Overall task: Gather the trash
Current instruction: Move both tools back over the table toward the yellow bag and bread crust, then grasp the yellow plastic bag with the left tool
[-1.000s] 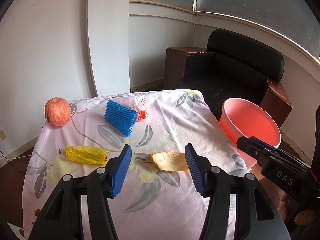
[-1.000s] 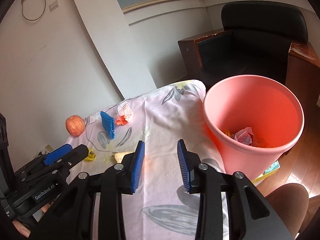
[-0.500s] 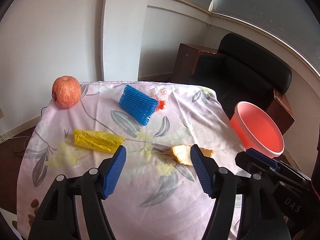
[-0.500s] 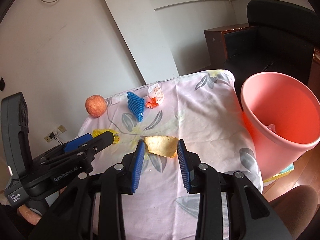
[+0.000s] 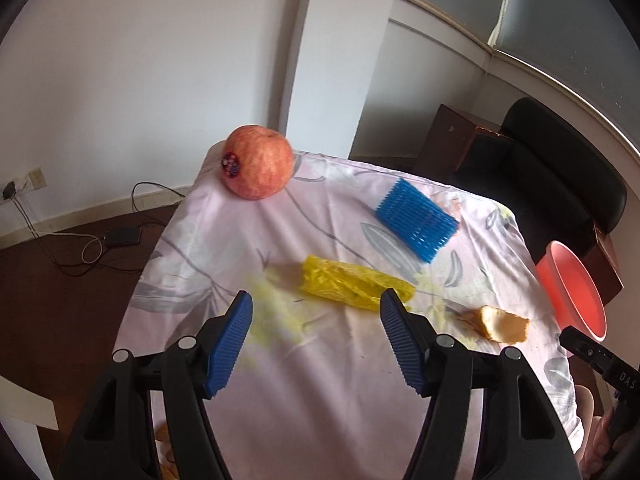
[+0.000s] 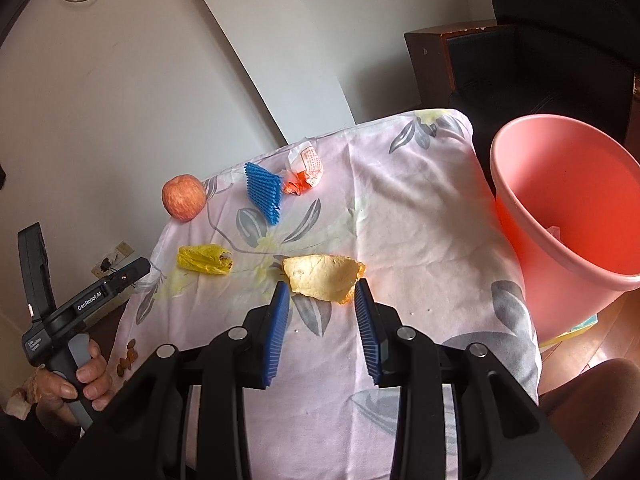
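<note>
Two handheld grippers point forward and down. The left gripper (image 5: 316, 308) has its blue-padded fingers spread wide, nothing between them. The right gripper (image 6: 322, 294) holds its fingers parted more narrowly, also gripping nothing. A bare left hand (image 6: 82, 380) clasps the left gripper's handle

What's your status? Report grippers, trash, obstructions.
Left gripper open, lined up on yellow bag. Right gripper open, at the peel, not gripped. Bin off the table's right edge. Nothing blocking either.
</note>
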Demonstrator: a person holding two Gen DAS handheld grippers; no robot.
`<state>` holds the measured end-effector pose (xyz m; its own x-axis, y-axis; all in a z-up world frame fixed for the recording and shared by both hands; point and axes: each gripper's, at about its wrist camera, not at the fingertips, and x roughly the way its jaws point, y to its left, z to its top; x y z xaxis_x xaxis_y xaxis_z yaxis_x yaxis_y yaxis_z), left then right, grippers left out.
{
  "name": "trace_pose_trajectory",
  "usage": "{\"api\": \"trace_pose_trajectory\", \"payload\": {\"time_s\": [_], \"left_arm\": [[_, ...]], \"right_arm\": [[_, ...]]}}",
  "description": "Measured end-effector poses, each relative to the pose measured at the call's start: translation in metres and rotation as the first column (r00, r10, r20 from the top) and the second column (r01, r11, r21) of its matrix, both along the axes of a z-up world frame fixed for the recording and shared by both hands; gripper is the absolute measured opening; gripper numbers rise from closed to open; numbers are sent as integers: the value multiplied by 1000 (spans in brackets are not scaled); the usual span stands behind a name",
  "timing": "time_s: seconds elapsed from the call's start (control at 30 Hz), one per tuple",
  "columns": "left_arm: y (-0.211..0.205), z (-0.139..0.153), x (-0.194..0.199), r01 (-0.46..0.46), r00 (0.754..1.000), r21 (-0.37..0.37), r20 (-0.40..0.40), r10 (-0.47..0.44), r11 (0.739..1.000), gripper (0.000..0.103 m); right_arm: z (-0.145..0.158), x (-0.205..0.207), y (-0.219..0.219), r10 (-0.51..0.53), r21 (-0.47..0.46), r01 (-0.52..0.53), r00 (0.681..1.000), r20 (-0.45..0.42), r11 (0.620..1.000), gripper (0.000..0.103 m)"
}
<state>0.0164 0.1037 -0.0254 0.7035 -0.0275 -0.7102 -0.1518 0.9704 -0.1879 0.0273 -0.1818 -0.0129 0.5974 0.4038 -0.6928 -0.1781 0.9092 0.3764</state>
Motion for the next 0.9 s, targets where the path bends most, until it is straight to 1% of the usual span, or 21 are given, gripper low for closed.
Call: {"api": "trace_pose_trajectory", "payload": {"time_s": [0.13,0.2,0.33,0.43,0.57,0.6,0.63,0.7,0.77,0.9], "left_arm": [[22,-9,16,-20,999,-69,-27,18,997,63],[24,-12,25,-9,999,-92,-32,6,996,62],[18,-19,43,15,999,-79,-31,-18,997,59],[11,-30,57,39,997,-72,-57,-43,997,57],[6,-45,72,63,993,-80,-90,-71,995,57],[5,-48,73,68,992,-92,-100,-78,993,56],[5,-51,73,75,991,-112,-104,-87,991,51],[4,-50,68,87,990,-130,-102,-101,988,46],[1,-48,61,109,987,-130,-103,-122,986,44],[-6,-46,47,171,974,-176,-118,-194,969,40]], "right_arm": [[-3,2,4,16,-2,-16,1000,-6,1000,35],[-4,4,5,18,0,-18,1000,-13,1000,35],[-11,8,4,10,10,-10,999,-36,1000,35],[-14,10,3,8,16,-7,999,-50,1000,35],[-18,14,4,11,21,-10,998,-66,1000,35],[-20,14,4,12,24,-10,997,-71,1000,35],[-21,15,4,11,25,-9,997,-78,1000,35],[-23,17,3,5,27,-3,996,-90,1000,35],[-26,18,2,3,34,1,995,-103,999,35],[-31,20,3,9,39,-4,992,-126,999,35]]}}
